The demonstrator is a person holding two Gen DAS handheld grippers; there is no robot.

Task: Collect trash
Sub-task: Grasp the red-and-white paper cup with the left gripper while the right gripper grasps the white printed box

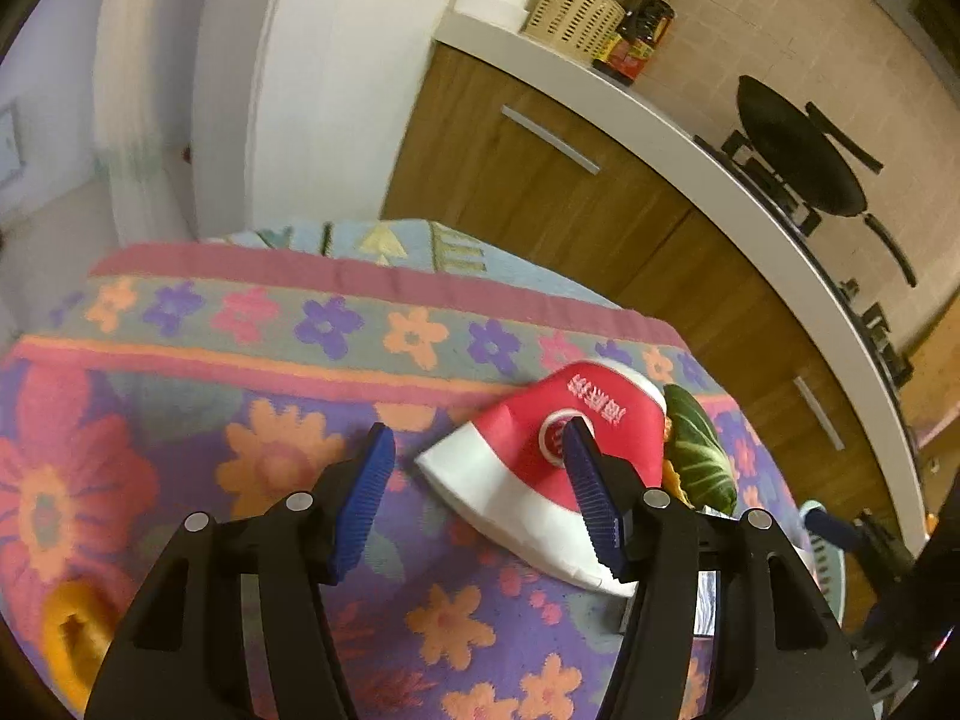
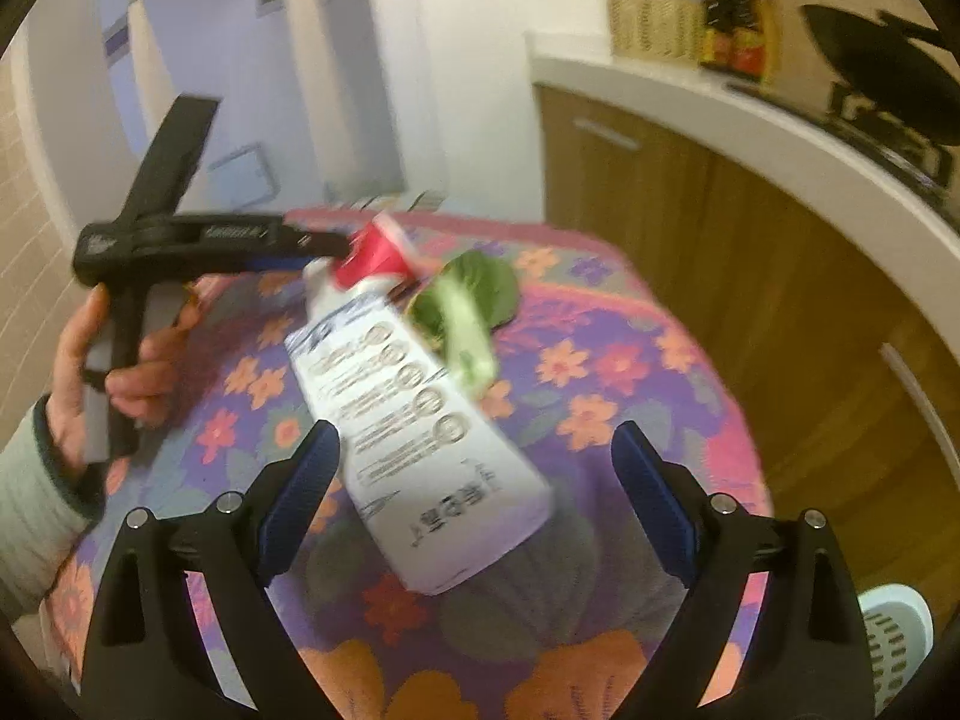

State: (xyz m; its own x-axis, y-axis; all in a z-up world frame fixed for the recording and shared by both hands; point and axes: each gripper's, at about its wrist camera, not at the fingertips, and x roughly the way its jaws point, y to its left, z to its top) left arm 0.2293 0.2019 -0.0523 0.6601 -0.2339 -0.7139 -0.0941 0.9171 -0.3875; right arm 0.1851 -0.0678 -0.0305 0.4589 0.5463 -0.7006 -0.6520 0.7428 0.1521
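Observation:
A flattened red-and-white carton (image 1: 516, 444) lies on the flowered tablecloth (image 1: 240, 360). My left gripper (image 1: 478, 427) hovers over its red end, open; the right pad overlaps the carton and the left pad stands clear of it. In the right wrist view the carton (image 2: 420, 420) shows its white printed side and runs away between the wide-apart fingers of my open right gripper (image 2: 475, 427). A green leaf (image 2: 474, 300) lies against the carton's far right side. A hand (image 2: 78, 360) holds the left gripper (image 2: 324, 246), whose tip is at the red end.
An orange scrap (image 1: 72, 630) lies near the cloth's left front. A pale slotted basket (image 2: 894, 630) sits low at the right, off the table. Wooden cabinets under a white counter (image 1: 660, 114) with a black pan (image 1: 798, 150) run along the right.

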